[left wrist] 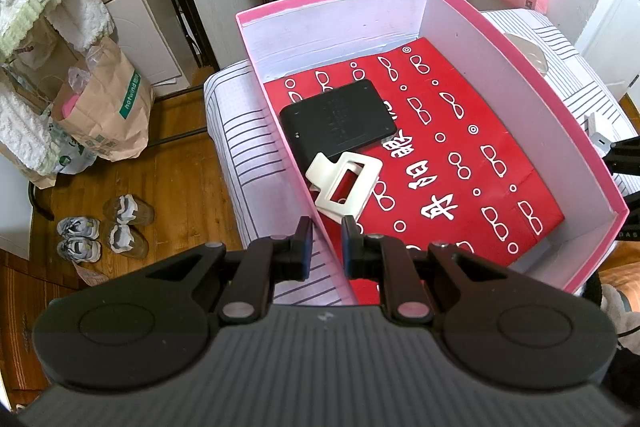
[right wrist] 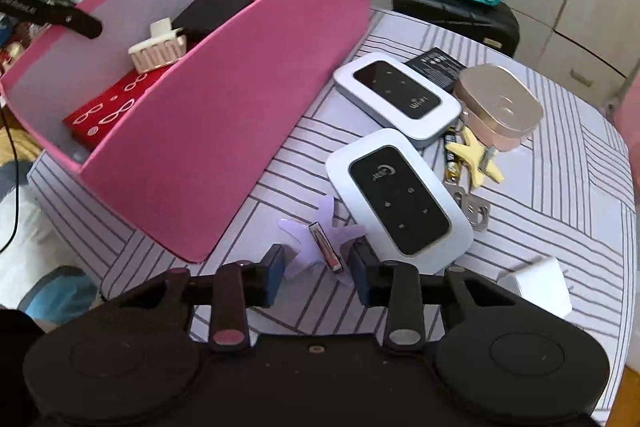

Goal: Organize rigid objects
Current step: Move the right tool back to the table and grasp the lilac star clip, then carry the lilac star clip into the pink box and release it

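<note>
Nearest the right wrist camera, the right gripper [right wrist: 316,259] stands partly open, angled down over the striped counter [right wrist: 540,195]. A pale purple star-shaped hair clip with a small metal clasp [right wrist: 320,239] lies flat on the counter between its fingertips; the pads are close on either side, and contact cannot be confirmed. No earlier view is available for comparison.

Just right of the clip lies a white pocket Wi-Fi router with a black glossy face [right wrist: 400,203]. A second white router marked "WiFi" [right wrist: 398,99] lies beyond it, beside a black rectangular battery pack [right wrist: 436,65]. A rose-gold rounded metal case [right wrist: 500,107] sits to the right of these. Below it lie a yellow star-shaped clip [right wrist: 476,155], a small cylindrical battery [right wrist: 451,155] and a set of metal keys [right wrist: 474,211]. A white plug adapter [right wrist: 540,287] rests near the right finger arm.

The pink open-topped cardboard box [left wrist: 560,115] stands on the counter, left of the loose items. Inside, on a red printed paper sheet [left wrist: 460,155], lie a flat black rectangular device [left wrist: 340,119] and a cream plastic claw clip [left wrist: 344,183], touching each other.

The left gripper [left wrist: 327,243] is narrowed around the near wall of the box, one fingertip outside and one inside.
</note>
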`<state>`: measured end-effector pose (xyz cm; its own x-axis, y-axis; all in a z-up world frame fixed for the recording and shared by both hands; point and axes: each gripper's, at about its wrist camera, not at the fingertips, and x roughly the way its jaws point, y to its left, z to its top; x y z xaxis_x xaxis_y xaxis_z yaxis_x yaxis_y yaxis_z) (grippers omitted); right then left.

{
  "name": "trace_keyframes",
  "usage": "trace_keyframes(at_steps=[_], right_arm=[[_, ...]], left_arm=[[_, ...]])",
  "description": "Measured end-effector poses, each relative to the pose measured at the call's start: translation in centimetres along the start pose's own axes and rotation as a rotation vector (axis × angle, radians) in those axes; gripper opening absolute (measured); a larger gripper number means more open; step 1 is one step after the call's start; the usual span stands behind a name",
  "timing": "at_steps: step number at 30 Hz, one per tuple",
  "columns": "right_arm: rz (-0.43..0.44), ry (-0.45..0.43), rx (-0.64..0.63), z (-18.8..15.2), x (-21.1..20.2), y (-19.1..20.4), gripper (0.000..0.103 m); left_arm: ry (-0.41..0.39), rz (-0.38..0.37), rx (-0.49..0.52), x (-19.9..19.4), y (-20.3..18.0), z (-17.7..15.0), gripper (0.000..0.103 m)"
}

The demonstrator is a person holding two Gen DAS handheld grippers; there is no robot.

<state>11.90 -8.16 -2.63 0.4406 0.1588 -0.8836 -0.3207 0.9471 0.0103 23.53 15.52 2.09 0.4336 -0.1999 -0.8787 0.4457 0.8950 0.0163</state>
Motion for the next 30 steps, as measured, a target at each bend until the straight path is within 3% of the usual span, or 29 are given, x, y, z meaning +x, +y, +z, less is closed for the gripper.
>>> trace_keyframes(at_steps=[8,9,10,11,17,25,26,28,30], right_arm=[[0.035,-0.047,0.026,0.1,-2.5,-0.6,0.040],[0.033,-0.048,0.021,0.3,-2.7,-0.6,0.035],[0.033,-0.048,0.019,0.5,-3.0,-0.6,0.024],[0.036,-0.046,0.020,0.7,-3.2,-0.7,0.004],[0.035,-0.039,-0.035,2.0,-3.8,-0.7,0.005],[0.050,-0.017,0.022,1.3,-3.8,-1.6,0.010],[0.048,-0.010,0.041,1.1,-3.8,-1.8,0.012],[0.051,0.002,0.074,0.6,-3.6,-2.1,0.030],[0.052,0.017,0.116,0.2,-3.2,-2.7,0.035]], left_arm=[[0.000,0.000,0.005,-0.1,-0.1,-0.1,0.014],[0.000,0.003,0.006,-0.1,-0.1,-0.1,0.014],[0.000,0.004,0.006,-0.2,-0.1,-0.1,0.014],[-0.001,0.003,0.006,-0.2,-0.1,-0.1,0.014],[-0.002,-0.001,0.003,-0.3,-0.1,-0.1,0.014],[-0.006,-0.011,0.000,-0.5,0.2,0.0,0.014],[-0.007,-0.012,0.001,-0.5,0.2,0.0,0.014],[-0.007,-0.011,0.002,-0.5,0.3,0.0,0.014],[-0.008,-0.011,0.003,-0.5,0.3,0.0,0.014]])
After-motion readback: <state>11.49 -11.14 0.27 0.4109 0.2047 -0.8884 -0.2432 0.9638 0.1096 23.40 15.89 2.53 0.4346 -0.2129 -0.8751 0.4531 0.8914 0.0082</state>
